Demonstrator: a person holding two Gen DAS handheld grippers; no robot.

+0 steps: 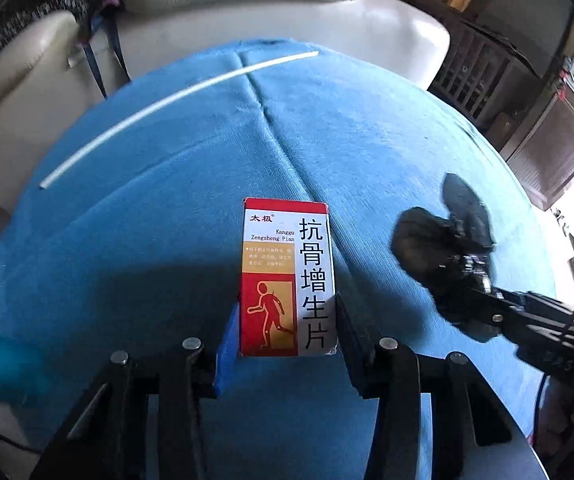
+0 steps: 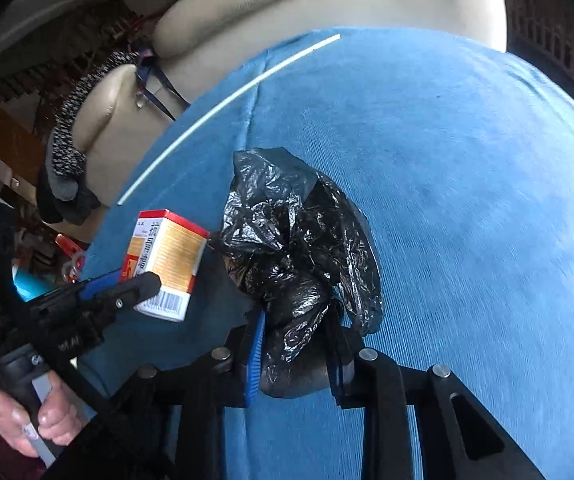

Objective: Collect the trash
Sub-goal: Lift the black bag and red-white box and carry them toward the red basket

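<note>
Red-white box (image 1: 287, 276) lengthwise between fingers (image 1: 227, 340)

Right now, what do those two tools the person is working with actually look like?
Both are black metal linkages with round silver rivets. The left tool and right tool each have a blue pad on one finger. The bare left hand grips a black handle with faint white lettering.

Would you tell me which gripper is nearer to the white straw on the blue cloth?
Left. The left gripper, holding the medicine box, sits closer to the white straw; the right gripper, clamping the black bag, is farther.
</note>
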